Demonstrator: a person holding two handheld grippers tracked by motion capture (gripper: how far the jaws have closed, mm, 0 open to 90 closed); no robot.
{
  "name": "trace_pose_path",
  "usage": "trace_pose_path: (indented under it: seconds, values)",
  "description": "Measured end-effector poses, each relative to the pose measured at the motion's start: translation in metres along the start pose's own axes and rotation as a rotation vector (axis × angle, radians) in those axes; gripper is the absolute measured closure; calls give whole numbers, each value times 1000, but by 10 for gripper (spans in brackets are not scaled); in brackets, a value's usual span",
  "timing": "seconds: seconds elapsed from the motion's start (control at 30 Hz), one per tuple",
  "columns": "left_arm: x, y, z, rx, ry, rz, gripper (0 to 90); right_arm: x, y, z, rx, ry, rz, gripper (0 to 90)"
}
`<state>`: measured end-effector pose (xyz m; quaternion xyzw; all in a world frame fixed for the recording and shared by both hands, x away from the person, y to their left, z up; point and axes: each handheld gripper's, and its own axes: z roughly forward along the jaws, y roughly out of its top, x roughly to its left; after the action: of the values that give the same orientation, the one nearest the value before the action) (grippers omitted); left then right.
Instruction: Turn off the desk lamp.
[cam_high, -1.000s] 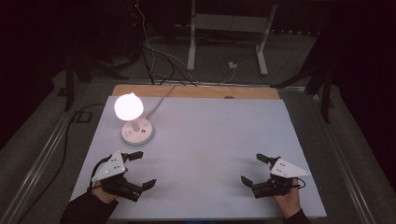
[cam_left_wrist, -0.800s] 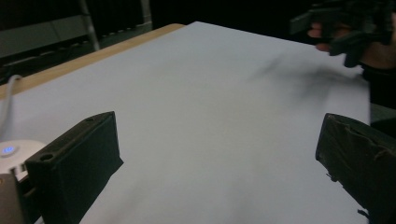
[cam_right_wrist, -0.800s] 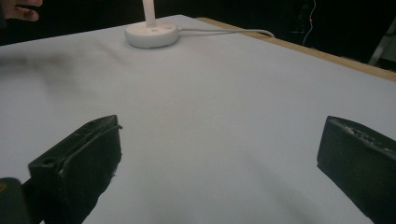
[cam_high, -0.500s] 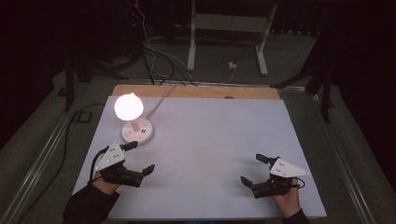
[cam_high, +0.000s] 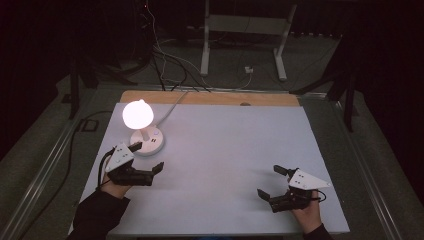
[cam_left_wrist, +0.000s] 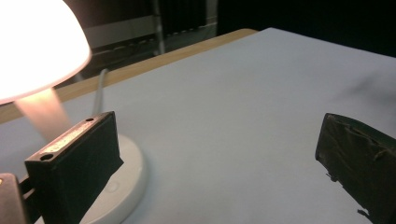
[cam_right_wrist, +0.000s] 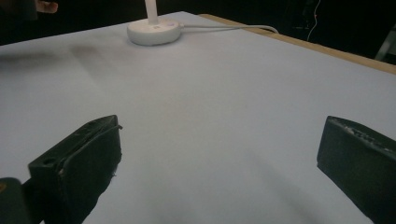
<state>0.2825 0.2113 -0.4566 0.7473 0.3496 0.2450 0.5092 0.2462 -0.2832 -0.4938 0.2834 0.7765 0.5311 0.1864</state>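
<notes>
I held the left gripper (cam_high: 148, 156) wide open at lower left, one jaw just beside the lit lamp (cam_high: 141, 125) base. My right gripper (cam_high: 272, 181) sat wide open at lower right, well apart from it.

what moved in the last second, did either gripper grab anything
The left gripper moved forward toward the lamp; one jaw now sits beside the lamp's base, both jaws open, nothing taken hold of. The right gripper, open and empty, the lit lamp and its cord stayed as they were.
</notes>
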Motion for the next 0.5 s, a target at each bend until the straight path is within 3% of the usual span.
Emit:
trace_pose_path:
  seconds: [0.3,0.5]
  values:
    - [13,-2,9,2,94,-59,6,-1,0,0,-4,5,5,0]
    - [21,-2,17,22,133,-87,6,-1,0,0,-4,8,9,0]
